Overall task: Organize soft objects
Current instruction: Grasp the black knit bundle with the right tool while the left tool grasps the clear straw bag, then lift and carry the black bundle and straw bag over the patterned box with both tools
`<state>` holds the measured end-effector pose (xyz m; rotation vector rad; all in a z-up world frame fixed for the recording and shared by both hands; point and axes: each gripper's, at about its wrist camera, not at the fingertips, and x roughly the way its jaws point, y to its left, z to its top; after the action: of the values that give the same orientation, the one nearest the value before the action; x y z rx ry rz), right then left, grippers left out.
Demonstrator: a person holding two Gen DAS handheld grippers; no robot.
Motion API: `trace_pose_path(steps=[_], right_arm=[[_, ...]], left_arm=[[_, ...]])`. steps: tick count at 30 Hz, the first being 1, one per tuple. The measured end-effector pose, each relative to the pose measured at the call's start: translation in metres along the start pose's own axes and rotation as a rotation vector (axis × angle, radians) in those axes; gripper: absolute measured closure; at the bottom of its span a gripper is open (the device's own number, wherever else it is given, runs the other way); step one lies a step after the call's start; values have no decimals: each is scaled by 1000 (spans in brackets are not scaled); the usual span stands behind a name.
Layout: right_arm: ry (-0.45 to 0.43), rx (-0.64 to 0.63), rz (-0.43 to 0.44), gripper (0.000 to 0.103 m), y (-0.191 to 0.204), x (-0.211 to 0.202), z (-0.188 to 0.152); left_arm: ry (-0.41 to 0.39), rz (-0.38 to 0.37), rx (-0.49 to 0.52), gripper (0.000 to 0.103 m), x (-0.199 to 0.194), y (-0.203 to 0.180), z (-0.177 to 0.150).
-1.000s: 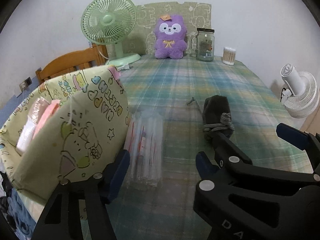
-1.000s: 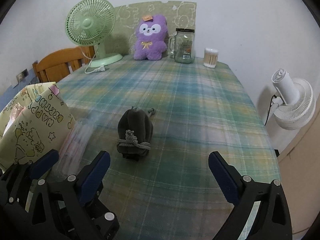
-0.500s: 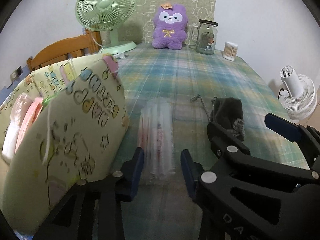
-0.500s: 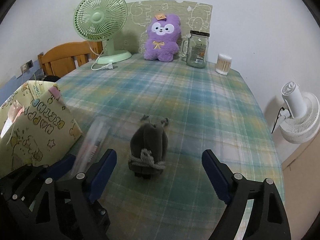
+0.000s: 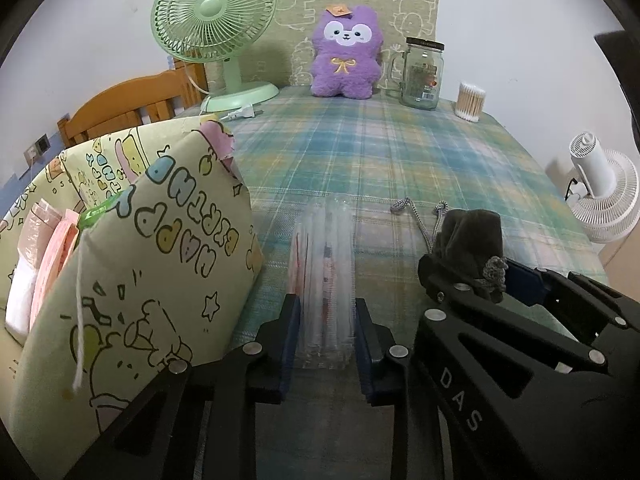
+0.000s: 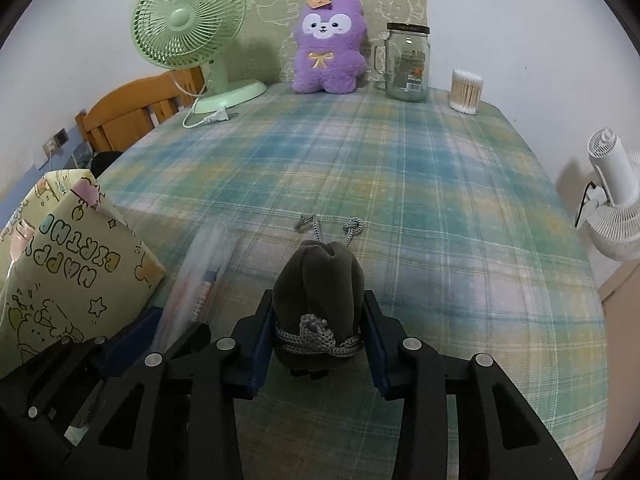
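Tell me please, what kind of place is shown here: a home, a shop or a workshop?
Most likely a room in a home. A plaid green-blue cloth covers the surface, a purple plush toy sits against the wall beside a pale green desk fan, and a wooden chair back stands alongside.

Table under green-blue plaid cloth (image 6: 400, 168), bearing dark grey drawstring pouch (image 6: 318, 296), clear plastic packet (image 5: 326, 276), yellow cartoon-print paper bag (image 5: 160, 248), green desk fan (image 6: 192, 40), purple plush toy (image 6: 328, 44), lidded glass jar (image 6: 407, 62), cotton-swab tub (image 6: 465, 91).

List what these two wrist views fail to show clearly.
- Clear packet, left wrist view: contents blurred behind crinkled plastic.
- Gift bag, both views: inside mostly hidden by its own wall and the frame edge.
- Glass jar label: too small to read.
- Grey pouch: contents hidden; underside out of sight.
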<state>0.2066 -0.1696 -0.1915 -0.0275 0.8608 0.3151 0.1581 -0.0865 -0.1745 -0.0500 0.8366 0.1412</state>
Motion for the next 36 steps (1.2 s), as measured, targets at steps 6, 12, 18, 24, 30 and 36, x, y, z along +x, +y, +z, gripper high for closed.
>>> trace_pose_path(steps=[6, 12, 18, 24, 30, 36], right_arm=[[-11, 39, -15, 62, -5, -9, -8], [-33, 87, -37, 62, -16, -31, -21], [-64, 133, -66, 62, -26, -56, -32], [-126, 183, -129, 62, -35, -88, -39], [-185, 215, -197, 62, -36, -125, -40], [-220, 237, -239, 63, -27, -149, -35]], left_arm=[[-7, -46, 33, 80, -6, -5, -4], [-20, -98, 70, 81, -22, -18, -14], [-40, -135, 96, 81, -40, -30, -18], [-84, -185, 132, 81, -63, -42, -17], [-114, -258, 187, 81, -89, -49, -11], [-136, -268, 236, 81, -110, -44, -2]])
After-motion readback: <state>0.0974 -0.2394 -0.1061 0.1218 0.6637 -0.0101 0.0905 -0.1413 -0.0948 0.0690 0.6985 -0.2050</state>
